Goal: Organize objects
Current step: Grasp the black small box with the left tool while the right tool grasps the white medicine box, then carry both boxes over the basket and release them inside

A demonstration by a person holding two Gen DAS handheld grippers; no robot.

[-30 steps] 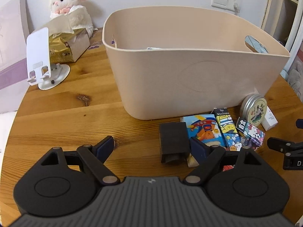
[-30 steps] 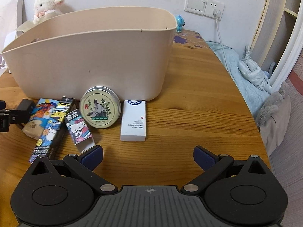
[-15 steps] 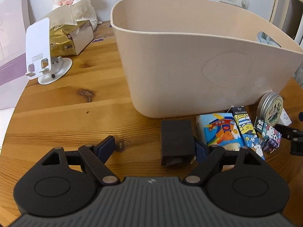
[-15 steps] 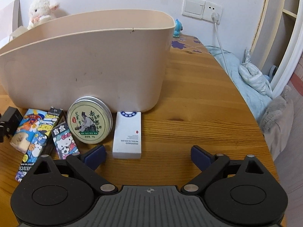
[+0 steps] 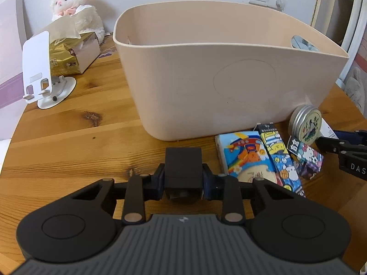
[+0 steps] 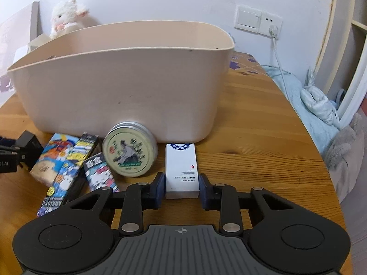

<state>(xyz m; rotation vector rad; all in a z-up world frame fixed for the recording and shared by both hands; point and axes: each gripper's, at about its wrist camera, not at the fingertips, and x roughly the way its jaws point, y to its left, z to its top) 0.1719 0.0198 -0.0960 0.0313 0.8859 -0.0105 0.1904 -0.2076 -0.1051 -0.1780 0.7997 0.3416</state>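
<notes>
Two grippers are clamping at once on the wooden table, their jaws having just been closing: the left gripper is pinching a black box and the right gripper a white box reading "PREFERRED HOTEL SUPPLIES", both boxes sitting on the table just in front of the beige tub. Sorting seems barely begun, since the round tin, the cartoon packs and both gripped boxes are lying outside the tub, whose inside is mostly hidden.
</notes>
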